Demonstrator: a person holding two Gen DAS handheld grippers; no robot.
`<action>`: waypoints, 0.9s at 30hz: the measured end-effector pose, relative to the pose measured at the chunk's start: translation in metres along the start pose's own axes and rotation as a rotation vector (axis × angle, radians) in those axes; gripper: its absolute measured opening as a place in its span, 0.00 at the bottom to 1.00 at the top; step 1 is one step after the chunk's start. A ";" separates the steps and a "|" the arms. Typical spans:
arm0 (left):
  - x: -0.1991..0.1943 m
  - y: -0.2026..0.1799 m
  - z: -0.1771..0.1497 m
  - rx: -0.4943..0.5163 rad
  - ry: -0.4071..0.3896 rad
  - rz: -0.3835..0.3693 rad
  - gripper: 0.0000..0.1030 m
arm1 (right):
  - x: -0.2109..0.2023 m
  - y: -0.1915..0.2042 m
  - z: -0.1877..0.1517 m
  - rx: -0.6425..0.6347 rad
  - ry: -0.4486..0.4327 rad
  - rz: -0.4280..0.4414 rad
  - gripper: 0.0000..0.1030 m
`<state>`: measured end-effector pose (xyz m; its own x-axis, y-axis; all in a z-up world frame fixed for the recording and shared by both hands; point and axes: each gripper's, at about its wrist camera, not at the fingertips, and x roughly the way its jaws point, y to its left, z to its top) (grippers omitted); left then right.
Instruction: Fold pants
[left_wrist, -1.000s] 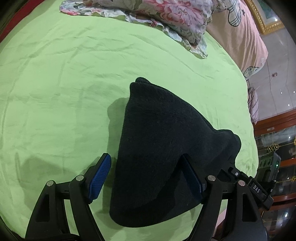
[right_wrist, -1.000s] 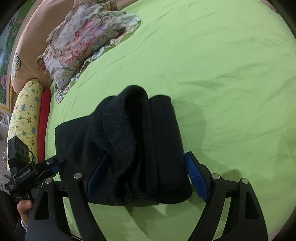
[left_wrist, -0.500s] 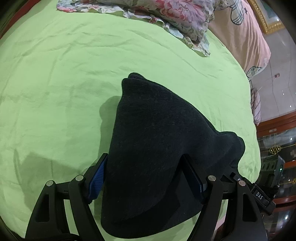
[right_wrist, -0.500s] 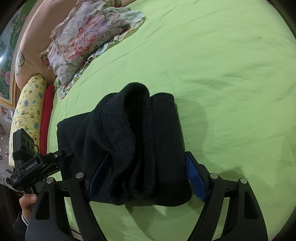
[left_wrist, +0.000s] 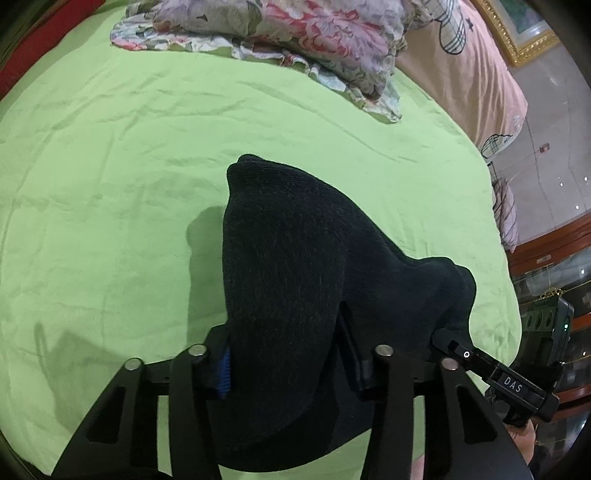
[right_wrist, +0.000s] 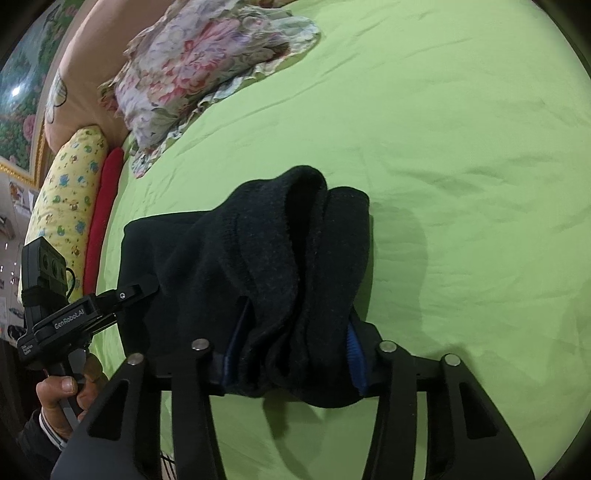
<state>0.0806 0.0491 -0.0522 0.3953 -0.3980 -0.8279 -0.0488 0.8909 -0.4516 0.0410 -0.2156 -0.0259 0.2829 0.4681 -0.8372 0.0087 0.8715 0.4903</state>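
The left gripper (left_wrist: 288, 363) and right gripper (right_wrist: 295, 354) each squeeze tight on one end of the black pants (left_wrist: 291, 258), holding them above the green bed (left_wrist: 110, 184), probably to fold them over.

The left gripper (left_wrist: 288, 362) and right gripper (right_wrist: 291, 354) are both clamping the pants (left_wrist: 295, 266), held side by side.

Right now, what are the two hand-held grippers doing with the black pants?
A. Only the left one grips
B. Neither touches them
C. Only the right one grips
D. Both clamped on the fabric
D: the left hand-held gripper and the right hand-held gripper each pinch bunched black pants between their pads.
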 end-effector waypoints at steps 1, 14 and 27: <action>-0.003 -0.001 0.000 -0.001 -0.006 -0.003 0.40 | -0.002 0.002 0.001 -0.003 -0.001 0.005 0.45; -0.083 0.005 0.015 -0.065 -0.191 -0.022 0.34 | -0.020 0.066 0.031 -0.108 -0.032 0.095 0.41; -0.093 0.047 0.062 -0.140 -0.243 0.047 0.34 | 0.020 0.121 0.090 -0.227 -0.009 0.133 0.41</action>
<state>0.0986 0.1410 0.0240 0.5971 -0.2780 -0.7524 -0.1917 0.8614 -0.4704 0.1344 -0.1138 0.0385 0.2757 0.5805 -0.7662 -0.2447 0.8132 0.5281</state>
